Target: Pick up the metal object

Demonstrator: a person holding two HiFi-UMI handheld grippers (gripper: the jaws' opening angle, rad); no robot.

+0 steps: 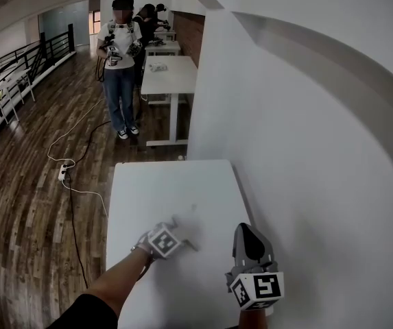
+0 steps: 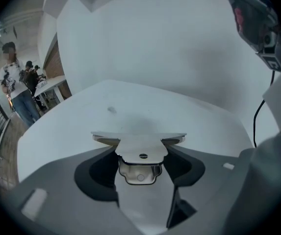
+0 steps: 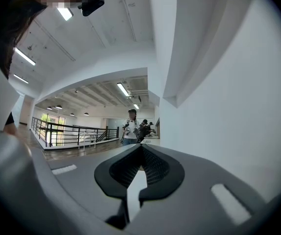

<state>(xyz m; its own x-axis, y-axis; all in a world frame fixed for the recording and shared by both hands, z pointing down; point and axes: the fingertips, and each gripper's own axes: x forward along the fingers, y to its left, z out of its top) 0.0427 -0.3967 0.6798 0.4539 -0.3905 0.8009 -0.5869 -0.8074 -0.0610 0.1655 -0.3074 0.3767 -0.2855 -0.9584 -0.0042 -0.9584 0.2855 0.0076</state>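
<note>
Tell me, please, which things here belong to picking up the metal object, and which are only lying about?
Belong to the job:
- metal object, between the jaws of the left hand-held gripper
- white table under it

Only lying about:
- right hand-held gripper, shut and empty
- cable and power strip
- far tables
- standing person
</note>
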